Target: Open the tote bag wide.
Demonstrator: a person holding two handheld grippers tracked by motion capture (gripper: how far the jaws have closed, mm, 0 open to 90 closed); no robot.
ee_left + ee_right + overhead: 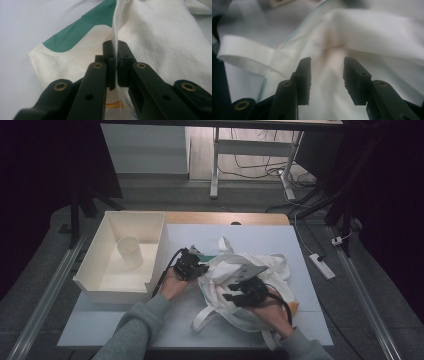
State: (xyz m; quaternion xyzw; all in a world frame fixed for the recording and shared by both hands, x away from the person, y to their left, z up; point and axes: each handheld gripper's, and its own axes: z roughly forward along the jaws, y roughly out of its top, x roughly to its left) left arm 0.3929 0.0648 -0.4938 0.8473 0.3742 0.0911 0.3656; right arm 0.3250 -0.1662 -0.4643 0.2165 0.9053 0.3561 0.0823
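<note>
A white cloth bag point(245, 290) with a green patch is seen crumpled on the pale surface point(200, 325), just to the right of a white bin point(107, 285) in which a white cup point(131, 252) stands upright. The bag's straps are spread loose around it, one trailing toward the near edge.

The left gripper point(192, 265) is held at the bag's left edge, beside the bin. In the left gripper view its jaws are clenched on a thin fold of the white fabric point(115, 42) — the cloth edge runs up from between the pads, with the green patch point(75, 35) just to the left.

The right gripper point(245, 292) is held over the middle of the bag. In the right gripper view its jaws are parted, released, with creased fabric point(327, 65) lying between and beyond them — the pads are not pressed on it. A strap loop point(247, 56) is seen to the left.
</note>
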